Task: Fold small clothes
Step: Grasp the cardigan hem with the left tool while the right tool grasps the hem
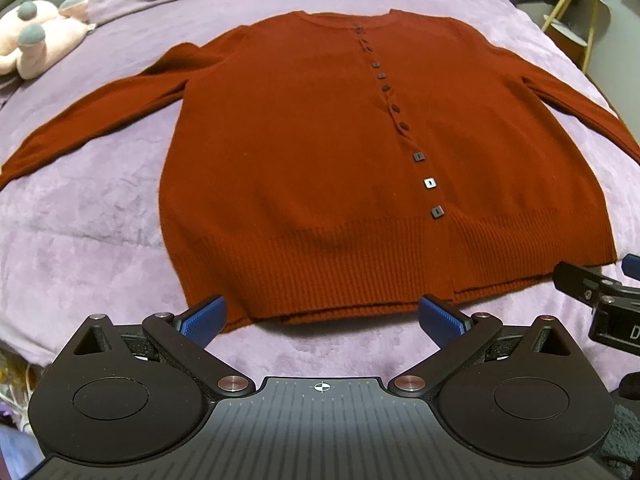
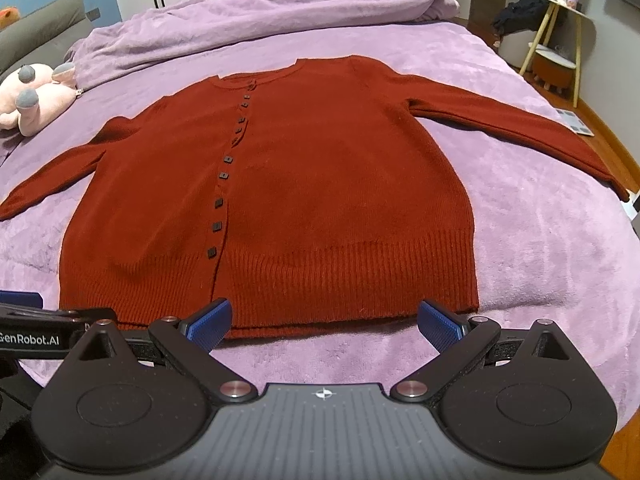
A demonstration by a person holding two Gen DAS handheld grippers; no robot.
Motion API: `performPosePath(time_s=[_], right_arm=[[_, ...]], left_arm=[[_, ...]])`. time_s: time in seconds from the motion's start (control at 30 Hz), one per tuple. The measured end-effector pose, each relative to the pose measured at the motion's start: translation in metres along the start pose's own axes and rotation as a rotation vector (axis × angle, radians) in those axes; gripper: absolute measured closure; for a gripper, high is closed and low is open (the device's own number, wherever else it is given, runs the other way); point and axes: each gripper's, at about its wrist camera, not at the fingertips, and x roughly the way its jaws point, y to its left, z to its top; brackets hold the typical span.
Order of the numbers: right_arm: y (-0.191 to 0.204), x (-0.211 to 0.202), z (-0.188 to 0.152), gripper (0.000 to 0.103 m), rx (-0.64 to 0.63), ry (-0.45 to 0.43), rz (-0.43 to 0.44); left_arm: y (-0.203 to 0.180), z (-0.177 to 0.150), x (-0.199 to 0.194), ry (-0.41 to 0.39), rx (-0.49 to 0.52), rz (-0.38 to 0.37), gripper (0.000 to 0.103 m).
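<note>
A rust-red buttoned cardigan point(image 1: 320, 168) lies flat, front up, on a purple bedspread point(image 1: 80, 240), both sleeves spread out sideways, hem nearest me. It also shows in the right wrist view point(image 2: 304, 200). My left gripper point(image 1: 322, 320) is open and empty, hovering just short of the hem's left half. My right gripper point(image 2: 324, 322) is open and empty, just short of the hem's right half. Each gripper's body shows at the edge of the other's view: the right gripper point(image 1: 600, 300) and the left gripper point(image 2: 44, 328).
A pink plush toy point(image 1: 36, 36) lies at the far left of the bed. A bunched purple duvet point(image 2: 260, 20) lies behind the cardigan. A small side table point(image 2: 556, 36) with clutter stands off the bed at the far right, on a wooden floor point(image 2: 612, 140).
</note>
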Motion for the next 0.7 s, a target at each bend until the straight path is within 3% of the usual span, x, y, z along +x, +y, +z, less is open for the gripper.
performPosePath(time_s=[0.17,0.3,0.47,0.53,0.7], right_arm=[[-0.002,-0.002,-0.002,0.004,0.008,-0.039,0.032],[-0.009,-0.010,-0.008,0.004,0.023,-0.166,0.147],[-0.037,-0.005,0.005,0.004,0.091,-0.256,0.279],[-0.061,0.003,0.014,0.004,0.166,-0.296,0.258],[-0.144,0.037,0.040,0.004,0.433,-0.341,0.151]], left_arm=[[0.001,0.000,0.003,0.011,-0.006,-0.001,0.000],[0.004,0.000,0.004,0.010,-0.019,-0.016,0.000],[0.013,0.003,0.009,-0.004,-0.062,-0.128,0.000],[0.016,0.006,0.012,-0.007,-0.081,-0.172,0.000],[0.012,0.023,0.014,-0.065,-0.071,-0.171,0.000]])
